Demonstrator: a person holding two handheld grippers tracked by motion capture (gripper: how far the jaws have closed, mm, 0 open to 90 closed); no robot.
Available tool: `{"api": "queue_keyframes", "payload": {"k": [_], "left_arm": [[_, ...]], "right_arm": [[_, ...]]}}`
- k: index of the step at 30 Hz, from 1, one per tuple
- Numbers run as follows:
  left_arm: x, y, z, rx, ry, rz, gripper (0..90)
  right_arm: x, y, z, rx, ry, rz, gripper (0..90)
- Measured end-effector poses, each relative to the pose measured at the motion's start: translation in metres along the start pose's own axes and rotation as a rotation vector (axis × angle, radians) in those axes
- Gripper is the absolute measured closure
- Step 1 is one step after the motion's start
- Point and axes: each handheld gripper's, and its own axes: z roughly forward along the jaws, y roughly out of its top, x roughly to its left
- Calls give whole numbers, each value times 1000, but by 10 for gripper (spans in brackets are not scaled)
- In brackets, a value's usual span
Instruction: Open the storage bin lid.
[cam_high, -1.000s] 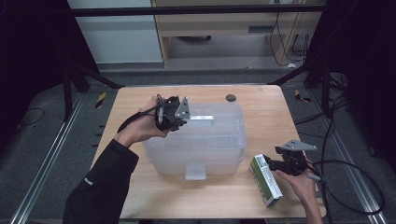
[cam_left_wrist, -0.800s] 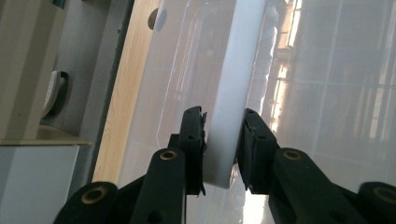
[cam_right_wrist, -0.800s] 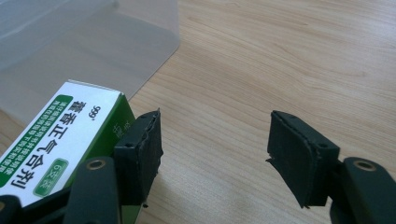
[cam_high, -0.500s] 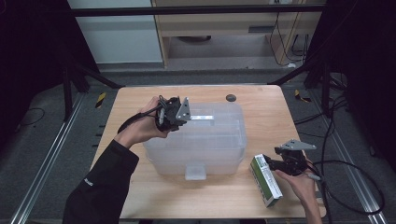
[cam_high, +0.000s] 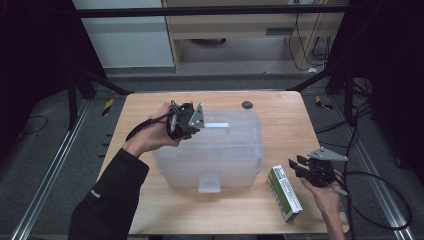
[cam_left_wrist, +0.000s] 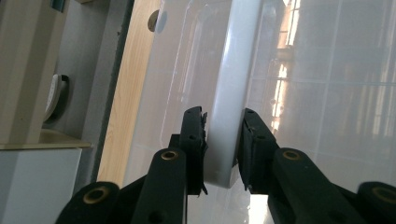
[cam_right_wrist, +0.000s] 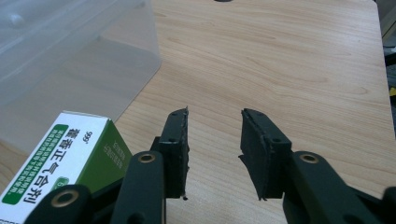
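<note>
A translucent plastic storage bin (cam_high: 225, 155) with its lid on stands in the middle of the table. My left gripper (cam_high: 202, 125) is over its far left part, shut on the white lid handle (cam_high: 217, 125). In the left gripper view the pads (cam_left_wrist: 194, 135) squeeze that handle (cam_left_wrist: 229, 84) from both sides. A green and white carton (cam_high: 284, 192) lies flat to the right of the bin. My right gripper (cam_high: 296, 166) hovers just right of the carton (cam_right_wrist: 60, 149). Its jaws have just been closing, and my right gripper (cam_right_wrist: 215, 121) has only bare wood between them.
A small dark round disc (cam_high: 246, 105) sits on the wooden table (cam_high: 285, 130) beyond the bin. The table's right edge is close to my right hand. Cables trail from both grippers, and black frame legs stand around the table.
The right gripper's jaws have drawn closer together while it stayed beside the carton. The left hand and the bin have not moved.
</note>
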Motion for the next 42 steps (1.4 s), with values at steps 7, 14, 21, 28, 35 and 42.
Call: {"api": "queue_keyframes", "payload": {"k": [7,14,21,28,35,42], "left_arm": [[5,1,-1,-10,7,-8,727],[10,1,-2,-17,14,-19,722],[14,1,-2,-26,20,-32,717],[17,2,-2,-29,38,-39,713],[22,3,-3,-32,68,-66,704],[29,2,-2,-40,87,-94,696]], "right_arm": [[1,3,-6,-7,-7,7,774],[4,9,-12,-17,-10,3,898],[10,15,-17,-31,48,1,900],[18,21,-20,-56,107,12,900],[32,30,-23,-76,166,-24,900],[44,36,-24,-87,226,-43,900]]}}
